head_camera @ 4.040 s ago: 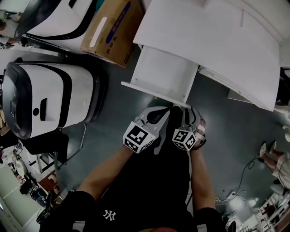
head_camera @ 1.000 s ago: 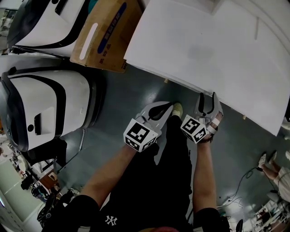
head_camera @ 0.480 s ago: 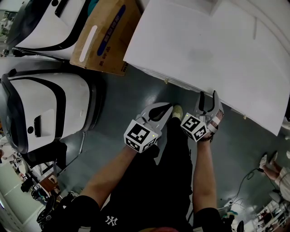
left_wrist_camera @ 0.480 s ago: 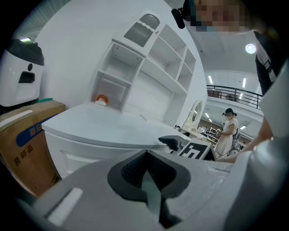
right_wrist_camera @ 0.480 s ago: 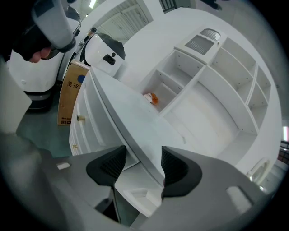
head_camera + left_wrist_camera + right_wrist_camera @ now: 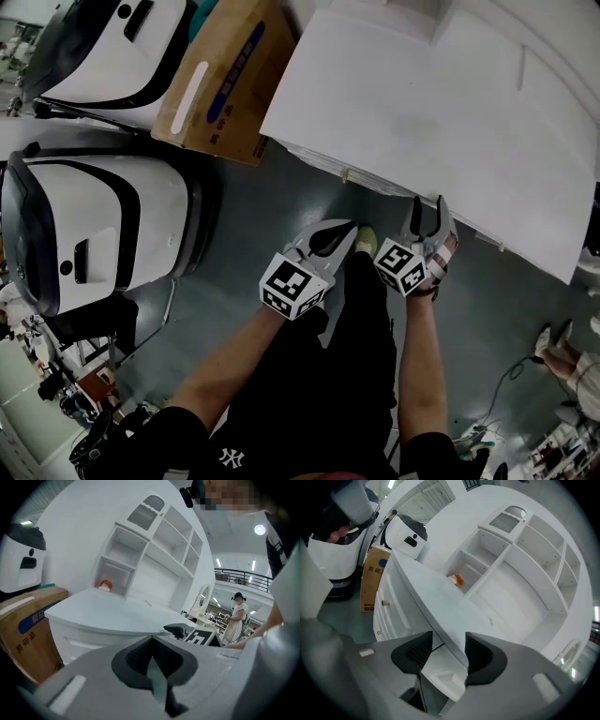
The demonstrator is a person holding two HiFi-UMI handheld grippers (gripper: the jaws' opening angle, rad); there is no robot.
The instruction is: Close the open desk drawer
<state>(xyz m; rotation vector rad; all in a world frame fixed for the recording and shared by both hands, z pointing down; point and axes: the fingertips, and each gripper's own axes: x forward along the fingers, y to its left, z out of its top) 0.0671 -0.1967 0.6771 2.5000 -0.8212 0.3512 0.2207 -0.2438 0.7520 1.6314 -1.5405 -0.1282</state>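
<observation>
Drawer [image 6: 77, 649] sits pushed in flush at our twelve o'clock, right under the white worktop [image 6: 422, 103]. Our left claw [image 6: 349, 228] is pinched together on nothing; our right claw [image 6: 427, 208], at its three o'clock, stands spread and empty, just short of the worktop edge.

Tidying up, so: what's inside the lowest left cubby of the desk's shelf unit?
A small orange-and-white object lies on the cubby floor; the cubby's left wall hides part of the interior.
</observation>
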